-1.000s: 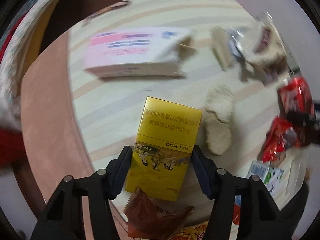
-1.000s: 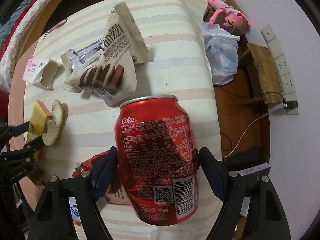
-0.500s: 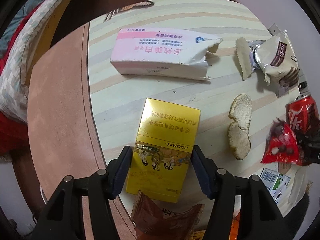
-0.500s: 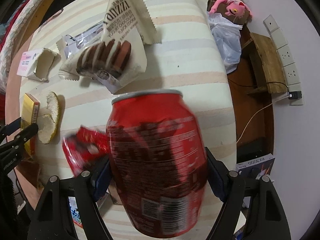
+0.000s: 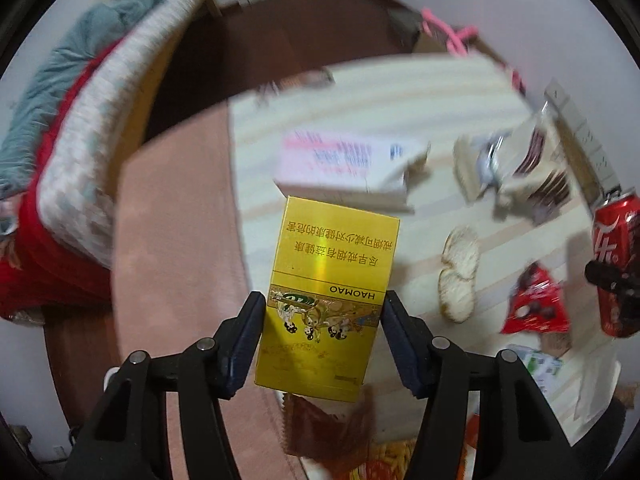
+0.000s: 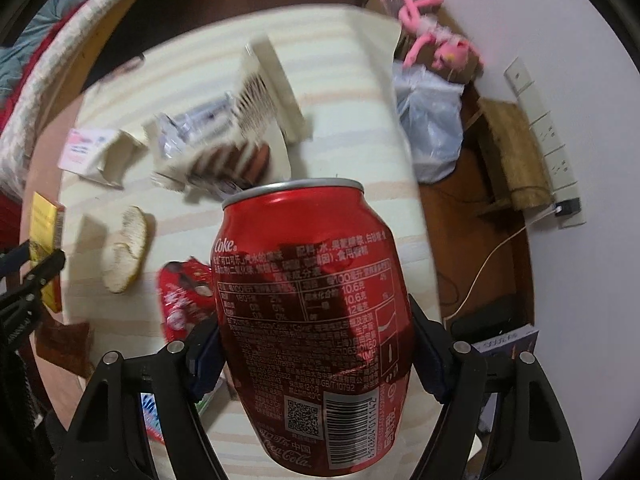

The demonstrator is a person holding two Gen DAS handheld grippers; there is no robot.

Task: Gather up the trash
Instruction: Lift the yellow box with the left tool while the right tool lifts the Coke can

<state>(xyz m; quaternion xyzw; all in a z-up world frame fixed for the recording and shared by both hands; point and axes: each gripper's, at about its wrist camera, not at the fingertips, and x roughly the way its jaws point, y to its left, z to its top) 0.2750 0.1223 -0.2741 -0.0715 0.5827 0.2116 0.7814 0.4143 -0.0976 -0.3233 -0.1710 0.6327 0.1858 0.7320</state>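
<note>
Risk, right side: the red can (image 6: 316, 320) is dented under the pads and tapers toward its top. If the clamp loosens while the can is carried, the smooth wall could slide out and the can would drop onto the striped table (image 6: 352, 92), likely striking the red wrapper (image 6: 180, 300) lying just beside it.

Risk, left side: the yellow box (image 5: 328, 292) is held only by its two narrow edges near one end. A light carton gripped that way may pivot between the pads or crush inward; either would let it fall back onto the table edge or onto the pinkish cloth (image 5: 172, 240) beside the table.

Further risk: the two loads are near each other. In the left view the can appears at the far right of the table, with the cookie bag (image 5: 528, 172) and the bitten cake (image 5: 458, 276) between it and the yellow box; a hurried swing could knock these off the table.

Right gripper (image 6: 316, 356): jaws set wide and clamped on the can, one pad on each side of its lower body, can clear of the table.

Left gripper (image 5: 322, 340): jaws about half apart and clamped on the yellow box, pads pressing both long edges, box lifted above the near table edge.

No bin is identifiable; a plastic bag (image 6: 430, 128) lies on the floor beyond the table's far corner.
</note>
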